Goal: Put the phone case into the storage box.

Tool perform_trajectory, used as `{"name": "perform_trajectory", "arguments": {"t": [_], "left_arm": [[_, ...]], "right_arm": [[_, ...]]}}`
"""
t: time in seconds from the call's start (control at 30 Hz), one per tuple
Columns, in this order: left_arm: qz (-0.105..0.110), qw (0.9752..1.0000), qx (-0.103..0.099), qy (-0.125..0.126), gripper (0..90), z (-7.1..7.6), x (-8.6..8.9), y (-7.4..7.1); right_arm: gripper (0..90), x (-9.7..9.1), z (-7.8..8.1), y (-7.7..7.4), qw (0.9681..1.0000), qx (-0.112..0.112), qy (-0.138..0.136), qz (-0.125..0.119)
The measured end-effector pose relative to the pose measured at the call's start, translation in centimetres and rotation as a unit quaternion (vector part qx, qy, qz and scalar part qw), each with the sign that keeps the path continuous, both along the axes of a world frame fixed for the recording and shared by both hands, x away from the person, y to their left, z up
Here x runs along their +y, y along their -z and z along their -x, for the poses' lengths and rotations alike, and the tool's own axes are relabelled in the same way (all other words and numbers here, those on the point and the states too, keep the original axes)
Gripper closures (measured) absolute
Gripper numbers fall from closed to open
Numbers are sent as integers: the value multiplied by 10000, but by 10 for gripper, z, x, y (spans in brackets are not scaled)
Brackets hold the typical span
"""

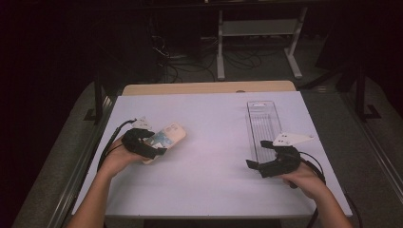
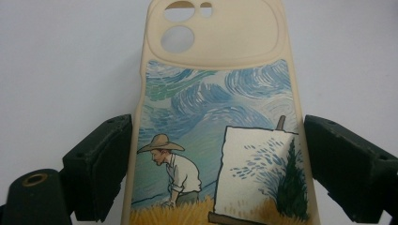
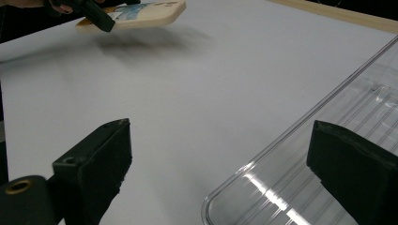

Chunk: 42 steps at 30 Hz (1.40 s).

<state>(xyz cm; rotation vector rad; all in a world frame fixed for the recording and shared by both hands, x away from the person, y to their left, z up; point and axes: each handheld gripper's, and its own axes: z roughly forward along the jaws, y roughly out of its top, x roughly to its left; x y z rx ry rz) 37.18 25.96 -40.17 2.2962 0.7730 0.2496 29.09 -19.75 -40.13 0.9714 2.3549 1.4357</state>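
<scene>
A cream phone case (image 2: 216,117), printed with a painted scene of a man in a straw hat beside an easel under a swirling blue sky, is pinched across its width by the fingers (image 2: 101,164) of the left gripper (image 2: 216,173). In the left gripper view the black pads are pressed against both long edges of the case, near its lower end, and the camera cut-outs point away from the gripper. In the right gripper view the case (image 3: 136,16) is seen lifted clear of the white bench (image 3: 211,84), with its shadow cast on the surface below. In the high view the case (image 1: 166,135) is held over the left part of the bench (image 1: 209,175).

The fingers (image 3: 94,168) of the right gripper (image 3: 220,164) are spread wide, with nothing gripped between them. The near corner of a clear plastic tray (image 3: 328,140) is seen between them and under the one at the right. In the high view the tray (image 1: 263,124) lies lengthwise on the right part of the bench, and the right gripper (image 1: 273,164) is held at its near end.
</scene>
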Motion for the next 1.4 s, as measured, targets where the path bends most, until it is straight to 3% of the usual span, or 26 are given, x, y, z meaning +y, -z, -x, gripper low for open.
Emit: {"name": "perform_trajectory", "arguments": {"t": [0.37,0.57,0.6,0.7,1.07,1.4], "left_arm": [[207,9989,33,430,112,4,-18,-10],[280,9969,31,740,112,6,-25,-15],[202,9963,10,835,112,6,-25,-17],[283,9957,21,878,112,7,-29,-18],[189,9897,-6,1422,112,12,-44,-29],[115,9853,-18,1703,112,12,-60,-35]], "right_arm": [[64,0,0,0,10000,-9,-12,15],[64,0,0,0,10000,-5,1,15],[64,0,0,0,10000,-9,2,11],[64,0,0,0,10000,-10,-1,11],[64,0,0,0,10000,12,-8,6],[64,0,1,0,10000,8,26,3]]}}
